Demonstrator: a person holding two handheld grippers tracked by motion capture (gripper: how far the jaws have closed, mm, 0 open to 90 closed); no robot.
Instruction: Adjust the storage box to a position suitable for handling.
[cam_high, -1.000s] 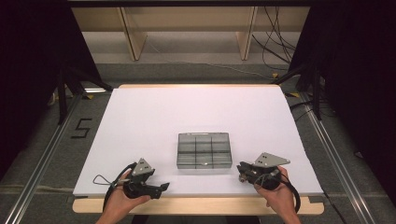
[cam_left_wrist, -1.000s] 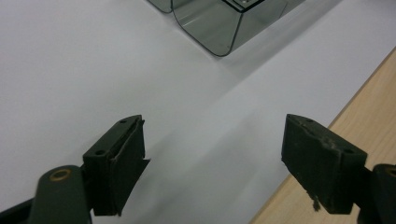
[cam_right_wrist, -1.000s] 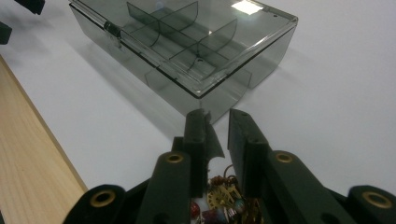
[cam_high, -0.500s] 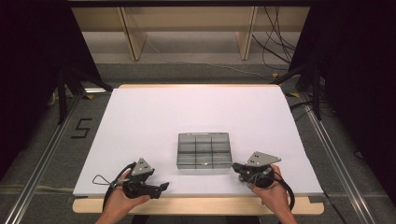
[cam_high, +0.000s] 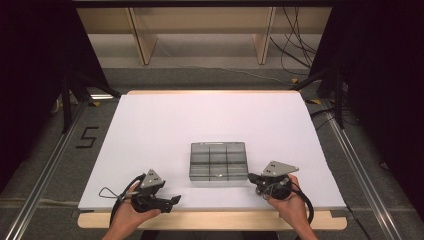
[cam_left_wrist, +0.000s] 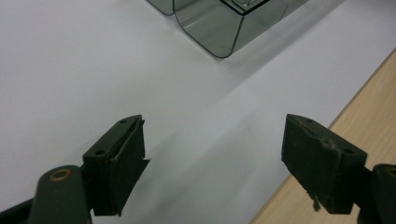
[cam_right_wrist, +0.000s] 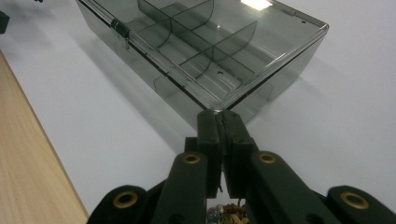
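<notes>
Near the front edge of the white table (cam_high: 165, 130) the left gripper (cam_high: 175, 200) rests with jaws wide apart and empty, while the right gripper (cam_right_wrist: 223, 122), jaws just closed together on nothing, points at the near corner of the smoky divided box (cam_high: 218, 161) standing beyond, between both.

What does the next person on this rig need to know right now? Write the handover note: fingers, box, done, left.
Left gripper: fingers open and empty, low over the white table near its front edge, left of the box.
Right gripper: fingers have just been closing and are now shut with nothing between them, tips at the near right corner of the box; whether they touch it is unclear.
Smoky clear divided box: sits flat at front centre of the table, lid down, clasp on its front side looks fastened. Compartments look empty.
Done: both grippers brought up to the box.
Left: probably unlatching and opening the lid; nothing has been lifted yet.
</notes>
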